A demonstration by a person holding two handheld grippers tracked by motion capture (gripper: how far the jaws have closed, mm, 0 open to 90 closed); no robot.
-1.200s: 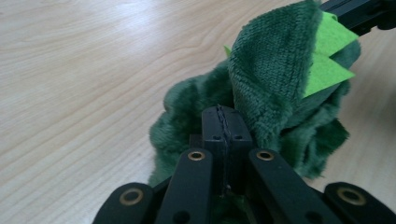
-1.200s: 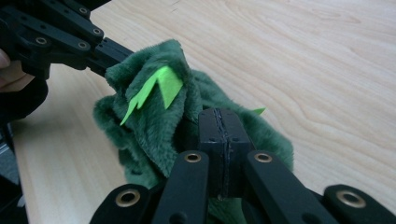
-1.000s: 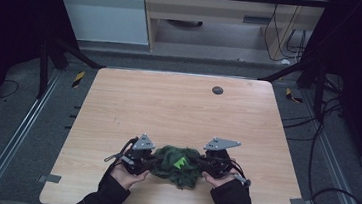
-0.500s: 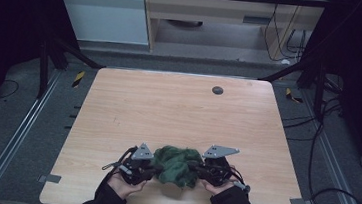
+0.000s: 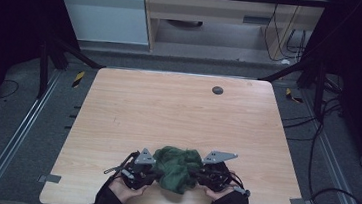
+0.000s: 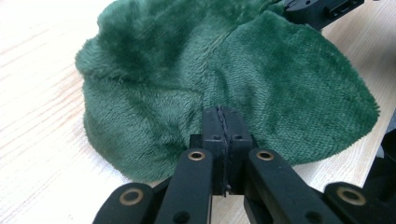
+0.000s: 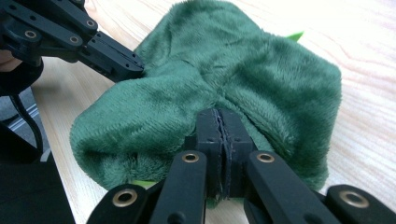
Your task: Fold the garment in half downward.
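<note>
Green plush cloth: bunched heap on the tabletop, near its front edge, between the two hands. Left tongs: clamped tight on the cloth's left edge. Right tongs: clamped tight on its right edge. Dark round hole: far side of tabletop.

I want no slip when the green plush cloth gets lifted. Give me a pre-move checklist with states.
1. Left tool shut on the green plush cloth: ok, jaws pressed together at the cloth's near edge.
2. Right tool shut on the cloth: ok, jaws closed on an edge fold.
3. Grips on opposite sides: ok in the high view.
4. Cloth flat: not ok, bunched in a heap.
5. Cloth fully on the table: ok, near its front edge.
6. How much fabric each tool pinches: cannot tell.
</note>
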